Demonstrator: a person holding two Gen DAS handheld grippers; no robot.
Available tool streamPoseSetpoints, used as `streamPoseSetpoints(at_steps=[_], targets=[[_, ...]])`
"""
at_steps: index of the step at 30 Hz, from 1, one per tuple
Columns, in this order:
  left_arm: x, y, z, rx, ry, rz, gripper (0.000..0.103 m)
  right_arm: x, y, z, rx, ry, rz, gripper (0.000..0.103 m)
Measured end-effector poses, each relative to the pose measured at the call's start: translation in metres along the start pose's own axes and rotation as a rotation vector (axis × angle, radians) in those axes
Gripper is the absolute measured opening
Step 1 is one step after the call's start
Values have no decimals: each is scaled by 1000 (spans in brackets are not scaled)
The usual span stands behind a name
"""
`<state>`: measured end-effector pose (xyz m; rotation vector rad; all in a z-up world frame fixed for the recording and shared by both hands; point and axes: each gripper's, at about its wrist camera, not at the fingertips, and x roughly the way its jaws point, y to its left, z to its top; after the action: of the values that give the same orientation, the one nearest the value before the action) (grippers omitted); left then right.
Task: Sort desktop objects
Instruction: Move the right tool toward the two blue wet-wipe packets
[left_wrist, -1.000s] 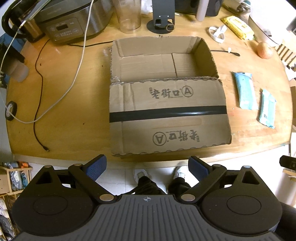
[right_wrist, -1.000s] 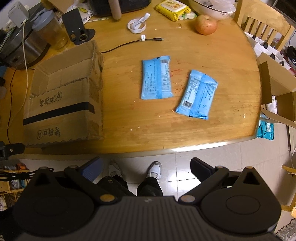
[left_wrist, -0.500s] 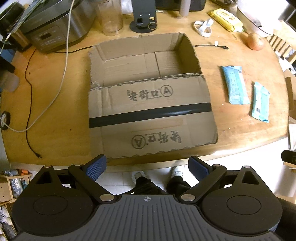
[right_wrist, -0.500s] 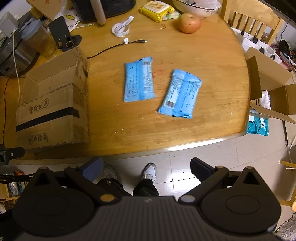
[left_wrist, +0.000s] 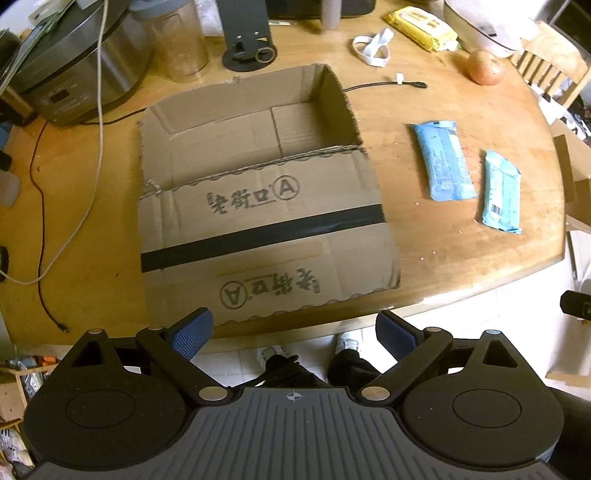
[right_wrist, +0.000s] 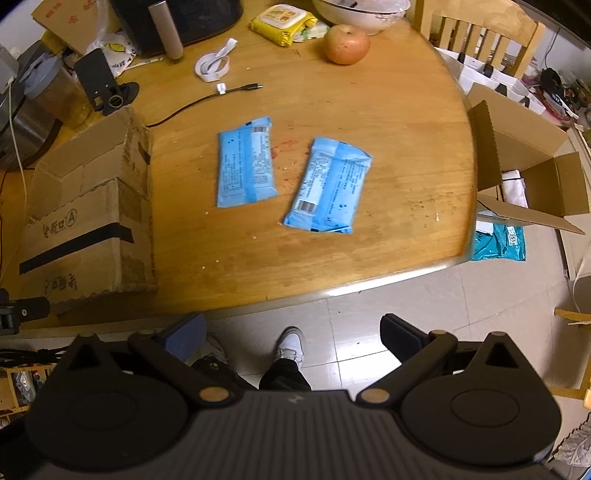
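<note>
1. Box (left_wrist: 266, 206): brown cardboard, open at the top and empty, with one flap folded out toward the near table edge. That flap bears a black tape stripe and printed marks.
2. Left packet (right_wrist: 246, 161): light blue, flat on the wood, right of the box.
3. Right packet (right_wrist: 328, 184): light blue, flat, slightly tilted, barcode at its near end, just beside the first.

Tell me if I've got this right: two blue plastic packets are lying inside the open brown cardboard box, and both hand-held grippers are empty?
Not quite. The two blue plastic packets lie on the round wooden table, beside the open brown cardboard box, as the right wrist view shows. Both hand-held grippers are empty.
</note>
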<state>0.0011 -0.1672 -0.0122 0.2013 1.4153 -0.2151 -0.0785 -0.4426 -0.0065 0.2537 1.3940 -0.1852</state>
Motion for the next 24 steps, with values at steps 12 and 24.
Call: streamPoseSetpoints(at_steps=[12,24], targets=[[0,-17,5,41,-2,4,97,5,-10,4,17,10,-21,103],[3,-12,5,19,10,13,97,22,-8,17,27,59,-34,103]])
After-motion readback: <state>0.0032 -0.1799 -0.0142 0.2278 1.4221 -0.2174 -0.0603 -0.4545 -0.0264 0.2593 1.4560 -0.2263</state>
